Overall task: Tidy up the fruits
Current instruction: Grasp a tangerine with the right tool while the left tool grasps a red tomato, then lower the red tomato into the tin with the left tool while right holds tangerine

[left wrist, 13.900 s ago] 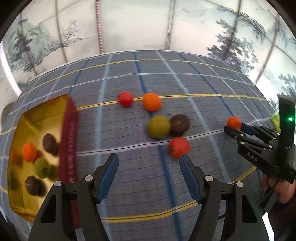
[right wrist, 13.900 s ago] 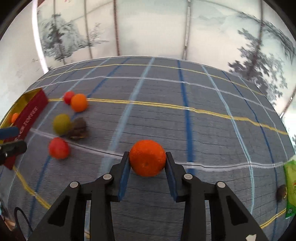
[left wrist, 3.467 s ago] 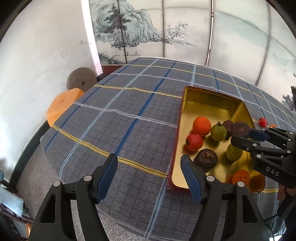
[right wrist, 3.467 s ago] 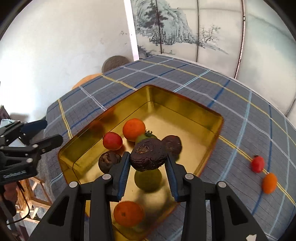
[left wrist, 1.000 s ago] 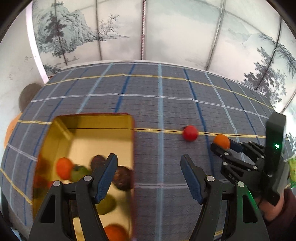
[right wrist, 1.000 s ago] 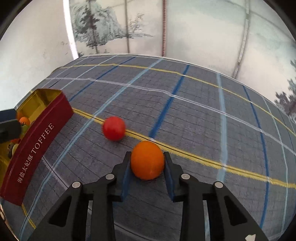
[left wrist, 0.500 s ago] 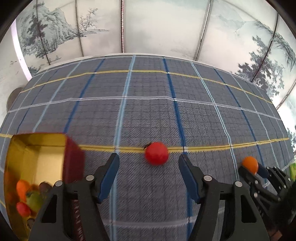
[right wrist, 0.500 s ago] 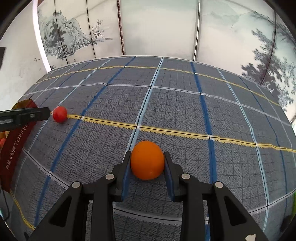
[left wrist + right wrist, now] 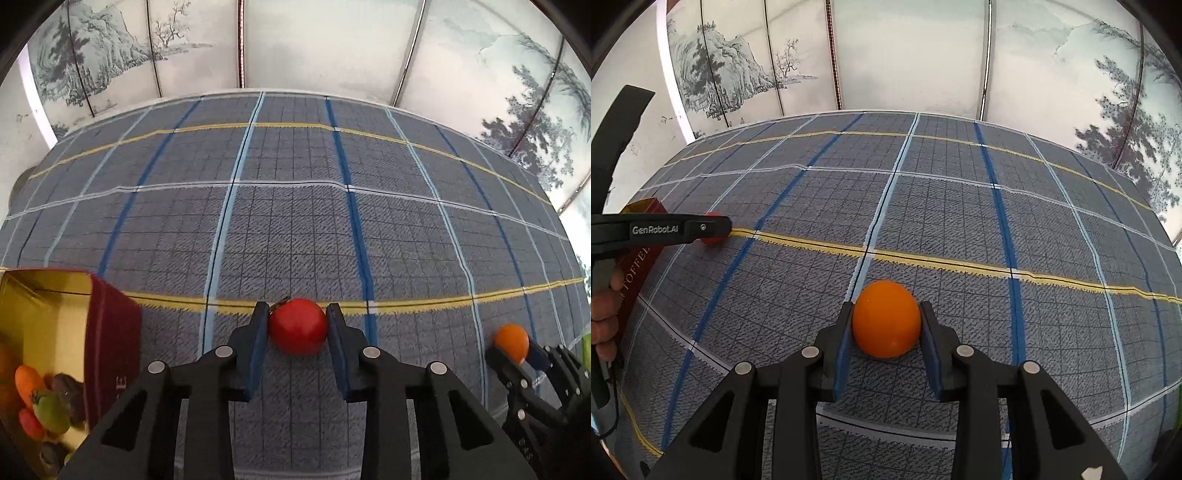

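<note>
In the left wrist view my left gripper (image 9: 297,328) is shut on a red tomato (image 9: 297,326) on the plaid tablecloth. In the right wrist view my right gripper (image 9: 885,321) is shut on an orange fruit (image 9: 886,319). The orange fruit (image 9: 511,340) and the right gripper also show at the right of the left wrist view. The gold tin (image 9: 48,325) with red sides stands at the lower left and holds several fruits. The left gripper's side (image 9: 661,229) shows at the left of the right wrist view, with the red tomato (image 9: 711,240) partly hidden behind it.
The plaid tablecloth (image 9: 295,221) covers the table, whose far edge meets painted screen panels (image 9: 314,40). A green packet edge (image 9: 586,345) shows at the far right. The tin's red side (image 9: 635,258) lies behind the left gripper.
My left gripper has moved forward to the red tomato and shut on it. My right gripper holds the orange fruit as before, shifted slightly.
</note>
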The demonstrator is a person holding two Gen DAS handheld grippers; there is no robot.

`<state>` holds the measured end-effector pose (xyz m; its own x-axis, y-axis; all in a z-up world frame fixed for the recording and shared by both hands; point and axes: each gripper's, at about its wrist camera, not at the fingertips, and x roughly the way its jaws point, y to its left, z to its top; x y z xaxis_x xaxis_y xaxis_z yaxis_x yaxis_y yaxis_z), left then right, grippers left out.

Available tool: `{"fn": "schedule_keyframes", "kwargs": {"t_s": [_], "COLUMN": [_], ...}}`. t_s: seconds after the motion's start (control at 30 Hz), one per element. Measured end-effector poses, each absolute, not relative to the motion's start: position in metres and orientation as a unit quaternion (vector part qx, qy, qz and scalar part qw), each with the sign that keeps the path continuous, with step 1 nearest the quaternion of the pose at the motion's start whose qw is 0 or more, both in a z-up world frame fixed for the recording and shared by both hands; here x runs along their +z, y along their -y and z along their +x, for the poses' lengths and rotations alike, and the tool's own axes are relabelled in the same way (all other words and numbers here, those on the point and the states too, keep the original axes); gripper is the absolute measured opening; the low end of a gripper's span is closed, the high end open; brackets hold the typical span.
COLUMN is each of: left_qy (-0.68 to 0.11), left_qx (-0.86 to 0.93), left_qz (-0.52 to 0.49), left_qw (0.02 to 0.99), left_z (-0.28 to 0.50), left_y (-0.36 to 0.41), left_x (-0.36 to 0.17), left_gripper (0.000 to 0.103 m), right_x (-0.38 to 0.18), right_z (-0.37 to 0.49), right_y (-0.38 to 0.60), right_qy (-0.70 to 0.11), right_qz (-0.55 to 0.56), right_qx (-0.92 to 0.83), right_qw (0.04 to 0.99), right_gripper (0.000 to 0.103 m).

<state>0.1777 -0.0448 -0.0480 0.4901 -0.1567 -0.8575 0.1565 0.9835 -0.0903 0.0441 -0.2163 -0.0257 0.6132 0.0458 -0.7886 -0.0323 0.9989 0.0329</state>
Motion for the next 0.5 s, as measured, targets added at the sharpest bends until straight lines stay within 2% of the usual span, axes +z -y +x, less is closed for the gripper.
{"fn": "schedule_keyframes", "kwargs": {"t_s": [0.5], "left_qy": [-0.463], "left_qx": [-0.095], "left_qz": [-0.008], "left_qw": [0.881], "left_z": [0.075], "left_y": [-0.012], "left_x": [0.006], "left_gripper": [0.032], "right_x": [-0.026], "right_z": [0.044], "right_y": [0.211], "right_qy": [-0.44], "right_qz": [-0.004], "right_qx": [0.016], "right_qw": [0.898], "right_gripper": [0.033]}}
